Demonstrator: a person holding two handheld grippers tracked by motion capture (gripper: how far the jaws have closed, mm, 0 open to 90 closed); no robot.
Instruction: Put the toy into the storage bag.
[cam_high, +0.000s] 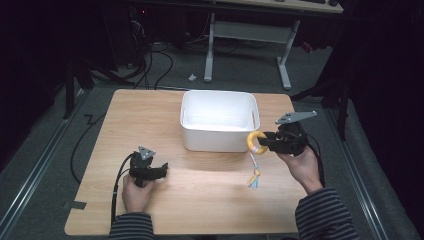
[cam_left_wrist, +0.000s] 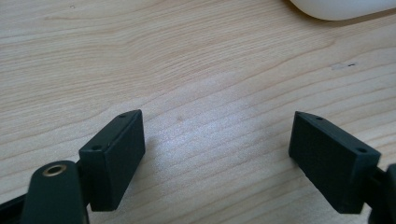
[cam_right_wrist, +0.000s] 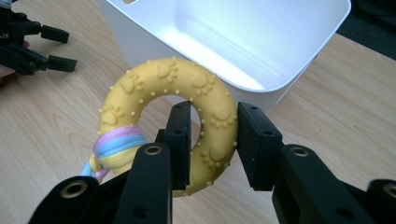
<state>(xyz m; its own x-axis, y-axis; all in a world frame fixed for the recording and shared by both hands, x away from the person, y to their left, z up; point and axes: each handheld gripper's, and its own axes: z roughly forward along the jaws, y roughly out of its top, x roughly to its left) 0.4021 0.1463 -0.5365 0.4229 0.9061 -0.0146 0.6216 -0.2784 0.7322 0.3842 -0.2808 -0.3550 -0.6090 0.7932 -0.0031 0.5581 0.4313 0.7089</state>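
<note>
Ring toy (cam_right_wrist: 168, 116) looks light, rubbery and bumpy, so the right gripper (cam_right_wrist: 212, 140) clamping its band should hold; left gripper (cam_left_wrist: 215, 154) sits open, empty.

Yellow ring (cam_right_wrist: 187, 84) with paw prints and dots, pastel pink-blue-yellow rope (cam_right_wrist: 114, 144) at its 8 o'clock; white bin (cam_high: 219, 120); light wood-grain surface (cam_high: 200, 200).
</note>
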